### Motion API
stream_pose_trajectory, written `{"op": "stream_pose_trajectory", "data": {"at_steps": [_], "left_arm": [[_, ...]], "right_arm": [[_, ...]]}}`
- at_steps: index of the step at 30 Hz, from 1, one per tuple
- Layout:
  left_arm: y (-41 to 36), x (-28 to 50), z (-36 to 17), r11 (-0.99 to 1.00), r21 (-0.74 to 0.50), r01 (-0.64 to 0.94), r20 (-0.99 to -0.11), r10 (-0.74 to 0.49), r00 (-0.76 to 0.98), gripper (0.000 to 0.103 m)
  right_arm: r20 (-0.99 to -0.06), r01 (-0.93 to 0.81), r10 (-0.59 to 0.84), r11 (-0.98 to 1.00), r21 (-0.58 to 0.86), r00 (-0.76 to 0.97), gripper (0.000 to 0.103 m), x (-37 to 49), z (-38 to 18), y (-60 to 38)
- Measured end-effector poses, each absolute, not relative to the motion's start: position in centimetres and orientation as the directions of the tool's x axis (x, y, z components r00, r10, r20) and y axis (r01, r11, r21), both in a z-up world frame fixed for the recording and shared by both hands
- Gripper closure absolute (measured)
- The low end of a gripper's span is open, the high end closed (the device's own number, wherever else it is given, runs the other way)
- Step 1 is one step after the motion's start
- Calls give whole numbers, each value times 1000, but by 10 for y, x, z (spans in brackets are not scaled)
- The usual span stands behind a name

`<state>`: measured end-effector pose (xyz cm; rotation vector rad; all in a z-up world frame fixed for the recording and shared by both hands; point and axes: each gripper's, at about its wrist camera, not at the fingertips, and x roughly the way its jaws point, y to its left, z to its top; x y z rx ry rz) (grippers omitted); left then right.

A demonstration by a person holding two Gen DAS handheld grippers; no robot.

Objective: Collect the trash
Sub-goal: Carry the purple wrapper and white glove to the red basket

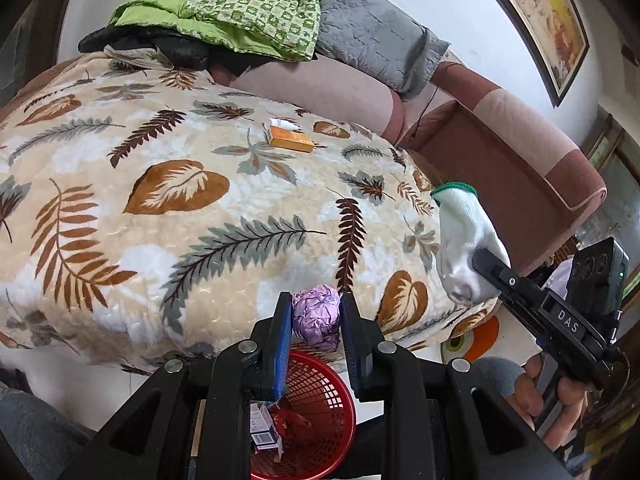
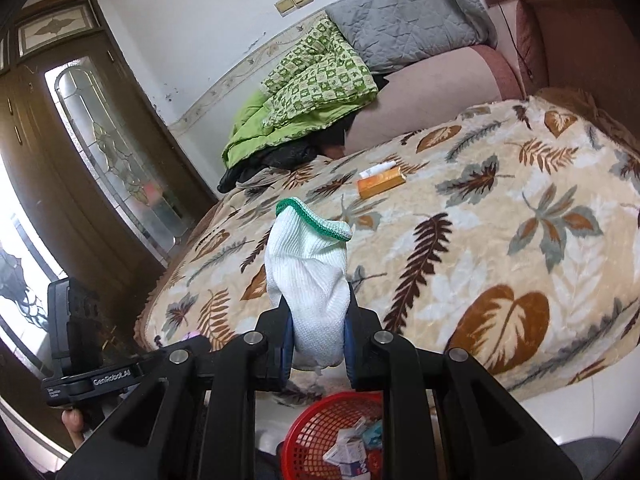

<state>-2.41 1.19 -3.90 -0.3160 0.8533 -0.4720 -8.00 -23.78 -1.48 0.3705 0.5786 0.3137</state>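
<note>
Left claw point(image 1: 316, 320) pinches a crumpled purple wrapper point(image 1: 316, 318), with the red basket point(image 1: 320, 412) directly beneath. Right claw point(image 2: 318, 336) pinches a white glove point(image 2: 308, 276), cuff pointing up, basket point(image 2: 316, 436) just below. An orange box point(image 1: 291, 141) lies on the bed point(image 1: 120, 184).

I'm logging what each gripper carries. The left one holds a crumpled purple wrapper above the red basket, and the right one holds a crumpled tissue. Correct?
Not quite. The right gripper holds a white glove with a green cuff, not a tissue; the right wrist view shows it. The left gripper does hold the purple wrapper above the red basket.
</note>
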Motion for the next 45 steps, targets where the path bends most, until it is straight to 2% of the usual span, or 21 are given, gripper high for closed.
{"op": "stream_pose_trajectory", "data": {"at_steps": [18, 35, 45], "left_arm": [[3, -58, -58, 849, -439, 295, -687, -528, 498, 80], [-15, -56, -94, 877, -382, 292, -795, -473, 381, 79], [-18, -51, -111, 867, -420, 267, -822, -488, 292, 79]], "right_arm": [[-521, -228, 458, 865, 446, 720, 83, -110, -30, -226], [-674, -191, 419, 901, 389, 608, 83, -101, -73, -206], [-734, -171, 389, 919, 356, 556, 81, -94, -87, -199]]}}
